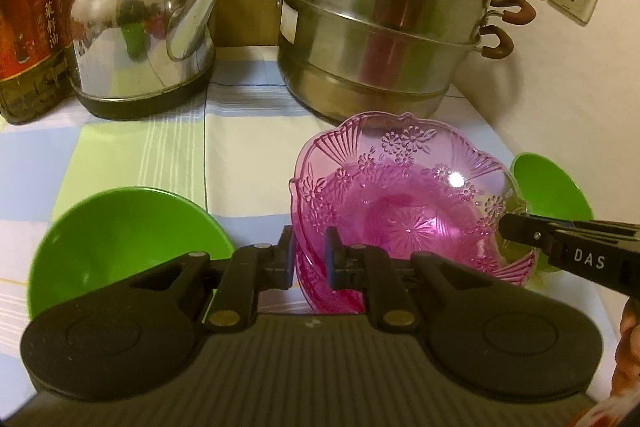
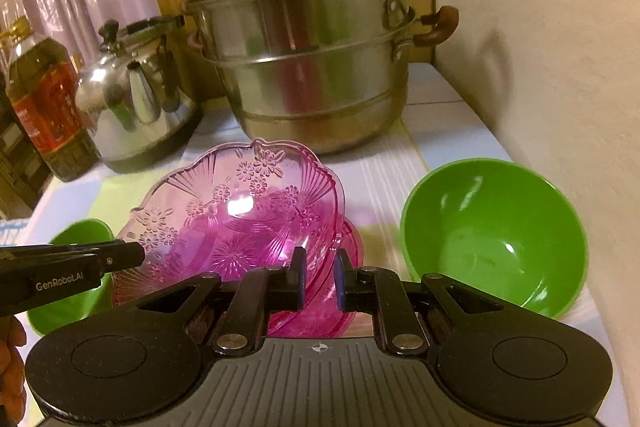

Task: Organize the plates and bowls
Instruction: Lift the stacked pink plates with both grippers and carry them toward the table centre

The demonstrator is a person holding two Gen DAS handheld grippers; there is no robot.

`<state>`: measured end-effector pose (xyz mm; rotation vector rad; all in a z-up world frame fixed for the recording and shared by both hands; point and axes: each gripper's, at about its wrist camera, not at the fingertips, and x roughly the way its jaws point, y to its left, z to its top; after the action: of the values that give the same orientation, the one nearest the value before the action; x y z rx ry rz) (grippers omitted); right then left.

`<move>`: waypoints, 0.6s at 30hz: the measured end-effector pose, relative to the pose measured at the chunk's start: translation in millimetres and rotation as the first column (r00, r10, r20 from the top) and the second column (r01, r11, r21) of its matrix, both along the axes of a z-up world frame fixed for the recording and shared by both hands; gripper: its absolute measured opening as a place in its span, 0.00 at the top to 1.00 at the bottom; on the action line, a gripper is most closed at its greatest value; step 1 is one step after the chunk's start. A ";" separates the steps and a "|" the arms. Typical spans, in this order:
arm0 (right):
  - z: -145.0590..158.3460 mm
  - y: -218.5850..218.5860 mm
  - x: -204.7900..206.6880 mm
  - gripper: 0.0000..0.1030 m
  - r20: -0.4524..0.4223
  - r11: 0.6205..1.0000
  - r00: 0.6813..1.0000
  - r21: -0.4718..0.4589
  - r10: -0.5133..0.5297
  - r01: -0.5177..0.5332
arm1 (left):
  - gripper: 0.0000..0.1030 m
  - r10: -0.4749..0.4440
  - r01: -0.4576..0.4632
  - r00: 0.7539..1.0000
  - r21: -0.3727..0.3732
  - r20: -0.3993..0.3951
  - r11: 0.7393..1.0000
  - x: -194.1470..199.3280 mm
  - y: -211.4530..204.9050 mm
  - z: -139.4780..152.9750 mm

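Landmark: steamer pot (image 1: 384, 23), at the back of the table (image 1: 248, 155); all places given from it.
Pink dish: a see-through pink dish (image 1: 400, 203) is held tilted, just in front of the pot, above the cloth. A second pink dish (image 2: 344, 267) seems to sit under it; cannot tell if they touch.
Left gripper: left gripper (image 1: 310, 261) is nearly closed, pinched on the pink dish rim at the side nearer the kettle (image 1: 144, 39).
Right gripper: right gripper (image 2: 320, 281) is nearly closed too, clamped on the opposite rim, on the wall side.
Green bowls: one green bowl (image 1: 120, 247) is set in front of the pot toward the kettle side, another green bowl (image 2: 492, 235) toward the wall side; both empty, both apart from the pink dish.
Step judged: the pink dish is likely being lowered onto the one below, for stacking.
Risk 1: thin scalloped rim, slick plastic; slip is likely if one grip loosens first.
Risk 2: tilt is kept too steep, so the dish lands crooked and does not nest.
Risk 3: green bowls are close on both sides; one may be knocked by a gripper body.
Risk 4: oil bottle (image 1: 28, 15) beside the kettle is well clear; little danger.
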<state>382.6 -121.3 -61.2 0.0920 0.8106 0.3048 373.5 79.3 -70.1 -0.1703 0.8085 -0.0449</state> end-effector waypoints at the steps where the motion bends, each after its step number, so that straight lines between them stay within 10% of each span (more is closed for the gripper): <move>1: -2.4 -0.6 1.8 0.86 -0.005 1.000 1.000 0.000 0.000 0.000 | 0.87 -0.006 0.006 1.000 -0.002 -0.001 1.000 0.7 -0.5 -2.1; 18: -24.7 4.1 12.2 0.86 -0.049 0.997 0.998 -0.073 0.031 -0.035 | 0.87 -0.019 0.019 0.999 0.006 -0.029 1.000 10.2 0.5 -21.9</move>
<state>394.8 -117.2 -85.8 0.0163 0.8702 0.3044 383.7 79.8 -92.0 -0.1576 0.8387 -0.0583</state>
